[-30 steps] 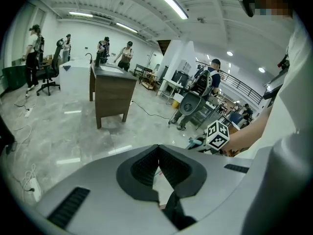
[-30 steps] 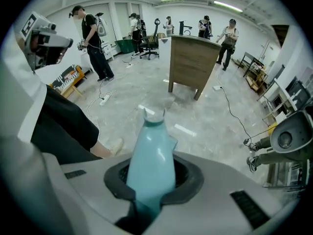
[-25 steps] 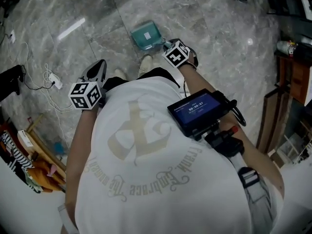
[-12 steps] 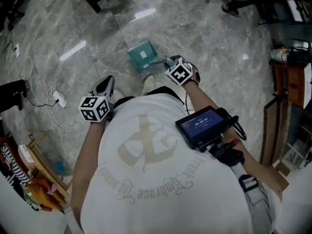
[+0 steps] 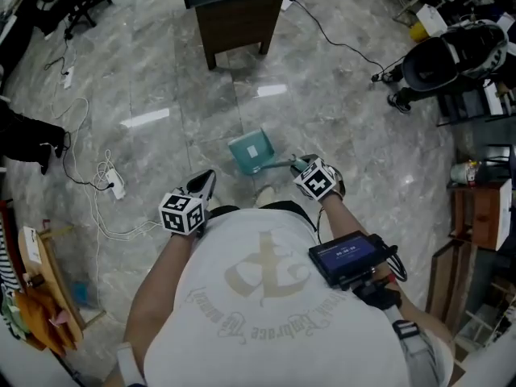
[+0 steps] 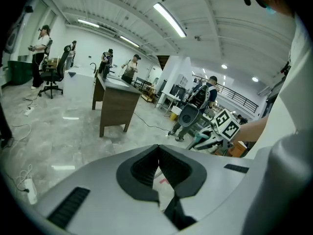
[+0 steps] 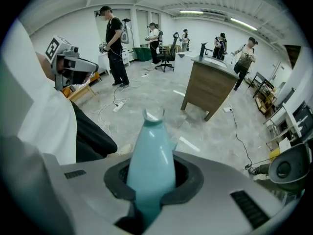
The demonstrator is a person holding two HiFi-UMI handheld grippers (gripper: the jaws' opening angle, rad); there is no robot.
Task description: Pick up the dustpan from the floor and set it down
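Observation:
A teal dustpan [image 5: 252,152] hangs over the grey marble floor ahead of the person's feet. Its handle runs back to my right gripper [image 5: 301,166], which is shut on it. Seen along the right gripper's jaws, the pale teal handle [image 7: 149,153] fills the gap between the dark pads and sticks out ahead of my right gripper [image 7: 148,182]. My left gripper [image 5: 206,180] is held to the left of the pan, apart from it. In its own view my left gripper [image 6: 158,153] has its pads meeting at the tip, with nothing between them.
A dark wooden desk [image 5: 235,13] stands on the floor beyond the pan. White cables and a power strip [image 5: 115,185] lie at the left. A black office chair [image 5: 439,59] and wooden shelving [image 5: 477,216] are at the right. Several people stand further back in the room [image 7: 115,43].
The person has straightened up, and the floor now looks further off. Both grippers have risen, and the dustpan has come up with the right one.

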